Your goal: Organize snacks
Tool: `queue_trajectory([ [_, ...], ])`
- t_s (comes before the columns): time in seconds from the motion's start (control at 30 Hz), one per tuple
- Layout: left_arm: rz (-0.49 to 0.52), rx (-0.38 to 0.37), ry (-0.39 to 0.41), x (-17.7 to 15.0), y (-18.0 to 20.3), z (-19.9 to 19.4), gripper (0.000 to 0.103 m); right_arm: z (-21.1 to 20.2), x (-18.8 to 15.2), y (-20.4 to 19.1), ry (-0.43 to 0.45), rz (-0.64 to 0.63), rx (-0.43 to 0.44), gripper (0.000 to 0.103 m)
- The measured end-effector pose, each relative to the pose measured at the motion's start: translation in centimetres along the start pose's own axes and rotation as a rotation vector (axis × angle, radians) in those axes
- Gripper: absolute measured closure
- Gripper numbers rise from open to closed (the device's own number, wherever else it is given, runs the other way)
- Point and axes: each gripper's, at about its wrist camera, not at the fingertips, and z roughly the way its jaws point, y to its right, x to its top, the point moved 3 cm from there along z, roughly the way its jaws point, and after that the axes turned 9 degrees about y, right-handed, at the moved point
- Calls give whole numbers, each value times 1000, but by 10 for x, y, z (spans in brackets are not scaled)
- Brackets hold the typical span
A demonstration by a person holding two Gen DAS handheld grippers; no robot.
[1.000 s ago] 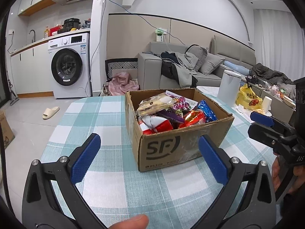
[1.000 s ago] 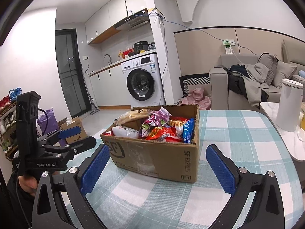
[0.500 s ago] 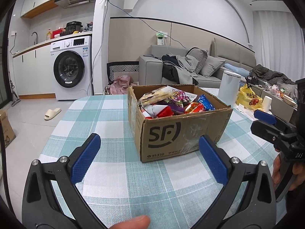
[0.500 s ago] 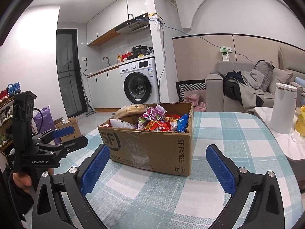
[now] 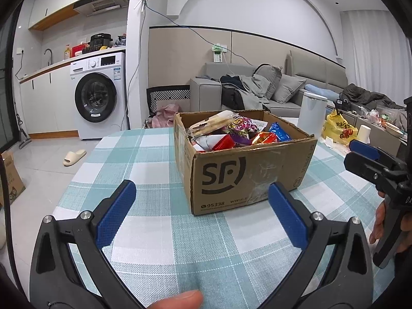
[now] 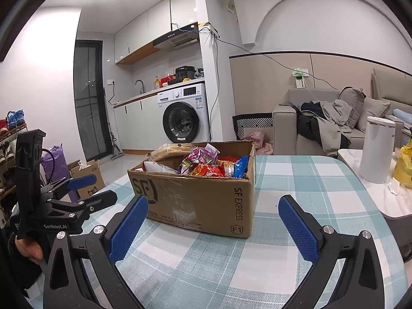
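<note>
The worktop [image 5: 154,231] wears a checked cloth of teal and white squares. One thing lies directly on it: an open cardboard box [image 5: 244,172] printed SF, at about 1 o'clock in the left wrist view and near 12 o'clock in the right wrist view [image 6: 195,200]. The box is packed with snack packets [image 5: 231,134], some poking above its rim.

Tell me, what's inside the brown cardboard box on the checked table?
The brown cardboard box is piled with snack packets: a tan wrapped one on top, purple, red and blue ones beside it. Whatever lies under them is covered.
</note>
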Motion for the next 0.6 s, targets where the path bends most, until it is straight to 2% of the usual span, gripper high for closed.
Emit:
queue_trajectory([
  [0.6, -3, 5, -7, -2, 1, 2, 1, -5, -2, -2, 8, -19, -15, 0],
])
